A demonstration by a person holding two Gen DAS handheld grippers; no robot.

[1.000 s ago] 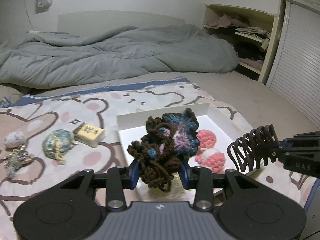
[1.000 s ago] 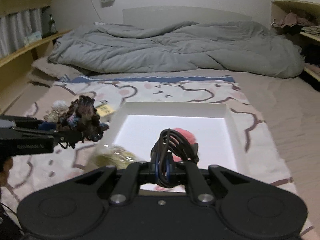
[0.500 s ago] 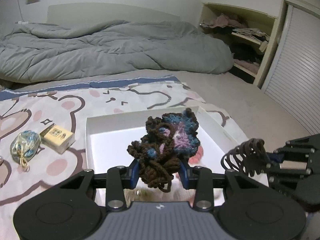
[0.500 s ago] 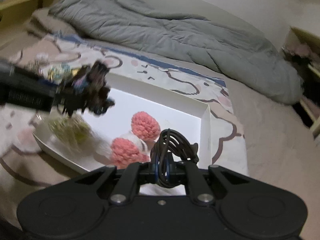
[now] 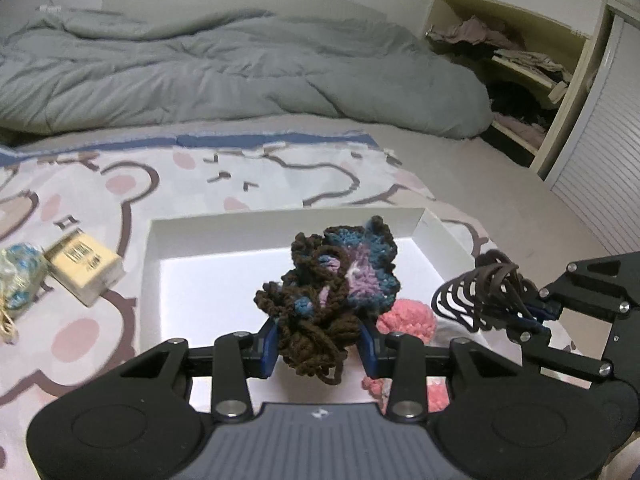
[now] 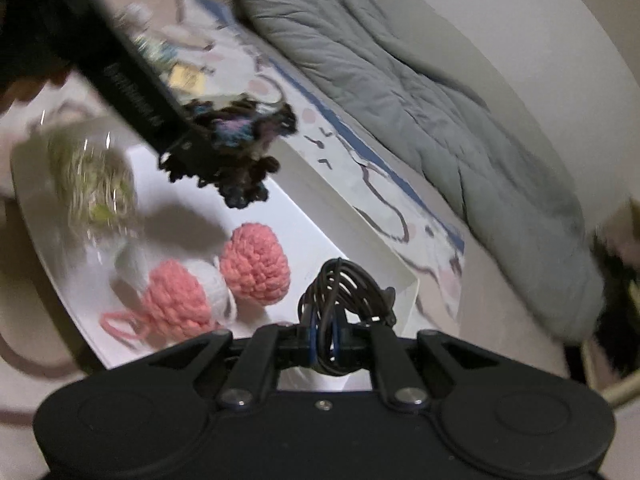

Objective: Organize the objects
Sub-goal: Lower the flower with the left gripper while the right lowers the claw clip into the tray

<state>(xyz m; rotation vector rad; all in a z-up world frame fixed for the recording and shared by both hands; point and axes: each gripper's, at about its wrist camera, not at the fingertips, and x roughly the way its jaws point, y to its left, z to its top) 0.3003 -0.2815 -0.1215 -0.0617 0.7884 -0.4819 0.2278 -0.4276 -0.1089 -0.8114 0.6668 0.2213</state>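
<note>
My left gripper (image 5: 318,340) is shut on a brown, blue and purple crochet piece (image 5: 328,292) and holds it above the white tray (image 5: 280,222); the piece also shows in the right wrist view (image 6: 236,152). My right gripper (image 6: 325,336) is shut on a coiled black cord (image 6: 344,292) at the tray's right side; the cord shows in the left wrist view (image 5: 480,292). Pink crochet balls (image 6: 224,280) with white yarn lie in the tray (image 6: 400,276), beside a blurred clear bag of yellow-green material (image 6: 94,184).
On the bear-print blanket (image 5: 240,172) left of the tray lie a small yellow box (image 5: 82,266) and a blue-green yarn bundle (image 5: 18,280). A grey duvet (image 5: 220,76) is piled behind. Shelves (image 5: 516,72) and a slatted door (image 5: 608,152) stand at the right.
The left gripper moved right over the tray with the crochet piece. The right gripper swung and tilted at the tray's right edge, cord still held; its view is now blurred.
</note>
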